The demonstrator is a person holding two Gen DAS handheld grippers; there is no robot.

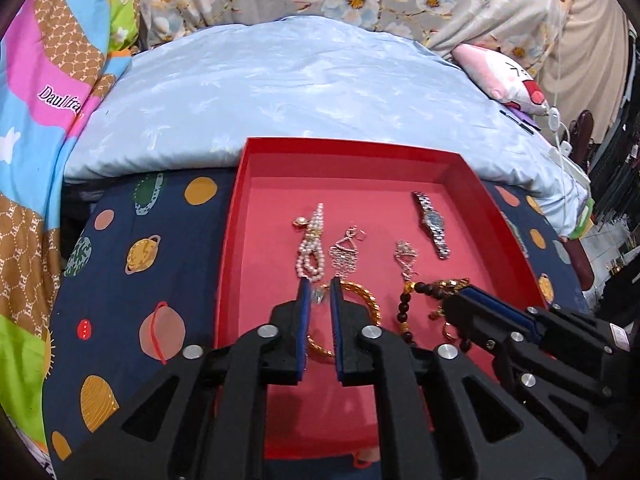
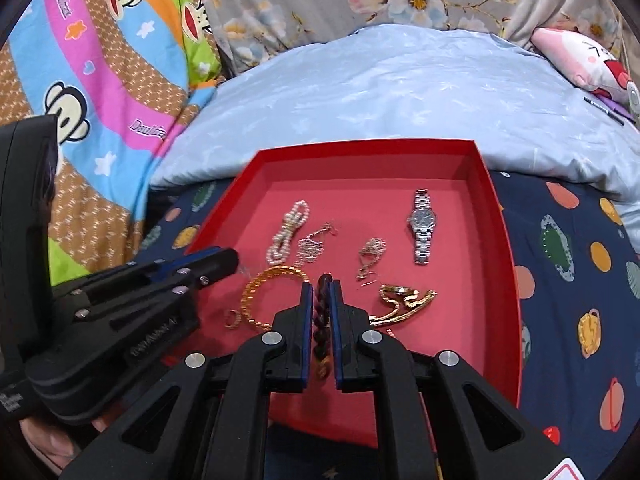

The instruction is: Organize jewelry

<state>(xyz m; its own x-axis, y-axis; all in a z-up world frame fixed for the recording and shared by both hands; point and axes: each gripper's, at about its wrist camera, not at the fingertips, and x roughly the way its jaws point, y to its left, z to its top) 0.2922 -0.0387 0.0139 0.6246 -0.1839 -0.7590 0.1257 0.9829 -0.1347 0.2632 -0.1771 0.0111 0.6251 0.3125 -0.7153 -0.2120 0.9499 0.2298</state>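
Both wrist views look forward and down, close over the shared red tray (image 1: 472, 176) (image 2: 492, 184).

One shallow red cardboard tray (image 2: 496, 208) holds the jewelry. In it lie one silver metal-link wristwatch (image 2: 421, 227), one looped strand of pale pink pearls (image 2: 288, 232), two silvery filigree drop earrings (image 2: 316, 245) (image 2: 370, 258), one twisted gold bangle (image 2: 260, 292), one small gold ring (image 2: 231, 318), one curved gold clasp piece (image 2: 404, 303) and one string of dark round beads (image 1: 404, 304). Two black tools (image 1: 317, 300) (image 2: 322, 300) reach over the tray.
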